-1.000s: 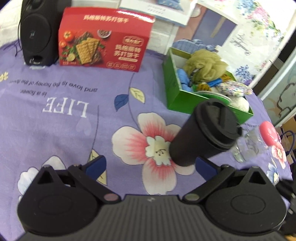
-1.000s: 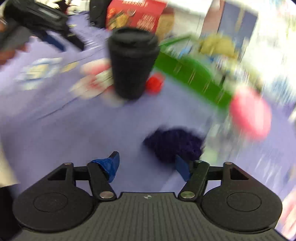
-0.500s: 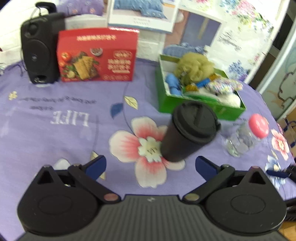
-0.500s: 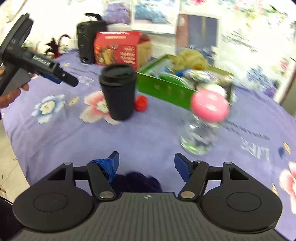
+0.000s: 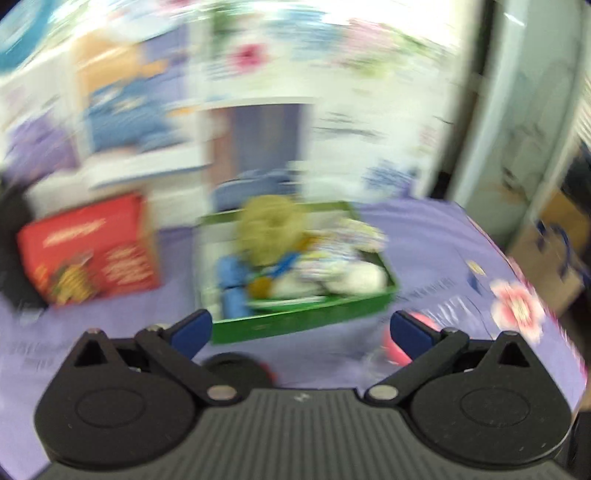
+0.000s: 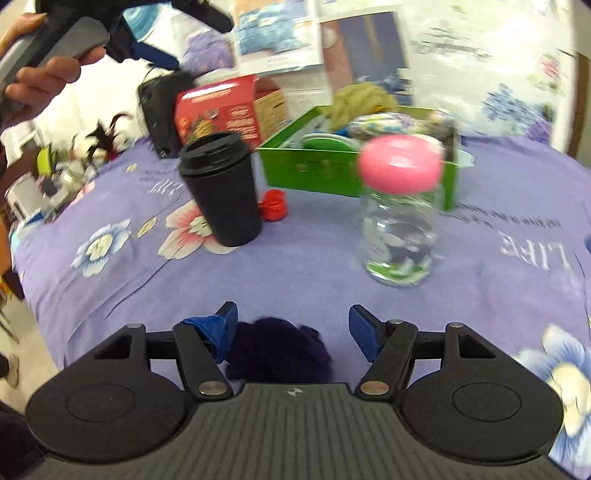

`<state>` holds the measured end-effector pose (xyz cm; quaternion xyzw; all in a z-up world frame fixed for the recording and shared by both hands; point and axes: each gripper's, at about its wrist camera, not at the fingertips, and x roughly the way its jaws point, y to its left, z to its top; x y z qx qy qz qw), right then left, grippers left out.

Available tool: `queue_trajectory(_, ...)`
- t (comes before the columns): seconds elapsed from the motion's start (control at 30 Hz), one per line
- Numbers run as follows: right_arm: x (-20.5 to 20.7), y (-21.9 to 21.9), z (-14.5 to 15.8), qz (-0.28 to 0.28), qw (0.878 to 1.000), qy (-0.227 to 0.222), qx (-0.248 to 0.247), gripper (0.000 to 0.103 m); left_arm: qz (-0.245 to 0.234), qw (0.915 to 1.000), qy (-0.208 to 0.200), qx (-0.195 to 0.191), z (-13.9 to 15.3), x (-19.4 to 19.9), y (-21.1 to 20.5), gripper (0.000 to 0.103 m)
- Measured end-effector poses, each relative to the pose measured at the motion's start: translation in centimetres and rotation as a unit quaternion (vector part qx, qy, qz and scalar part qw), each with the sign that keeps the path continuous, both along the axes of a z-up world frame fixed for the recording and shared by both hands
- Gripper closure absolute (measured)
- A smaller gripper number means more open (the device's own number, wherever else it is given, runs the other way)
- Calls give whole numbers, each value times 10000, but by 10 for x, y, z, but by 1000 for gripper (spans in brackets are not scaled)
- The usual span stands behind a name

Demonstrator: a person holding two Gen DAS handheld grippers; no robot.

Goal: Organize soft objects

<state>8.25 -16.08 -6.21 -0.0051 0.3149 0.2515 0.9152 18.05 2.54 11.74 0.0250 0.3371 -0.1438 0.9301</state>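
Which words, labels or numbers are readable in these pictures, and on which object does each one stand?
"LIFE": printed large on the purple tablecloth, seen upside down in the right wrist view.
Smaller script lines on the tablecloth: too blurred to read.
Red cracker box: print unreadable.
Wall posters: print unreadable.

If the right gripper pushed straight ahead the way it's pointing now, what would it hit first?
Probably the dark purple fluffy yarn ball lying between the open right gripper fingers on the purple cloth; depth is uncertain.

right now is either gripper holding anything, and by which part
Nothing is held. The left gripper is open and empty; the right gripper is open, with the dark purple soft thing between its fingers, ungripped.
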Motion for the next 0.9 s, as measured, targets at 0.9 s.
queue_trajectory(0.9, 22, 29, 47, 1714, 9810, -649, -636, 50, -820, 9879, 1249, 416, -118, -61, 54, 1)
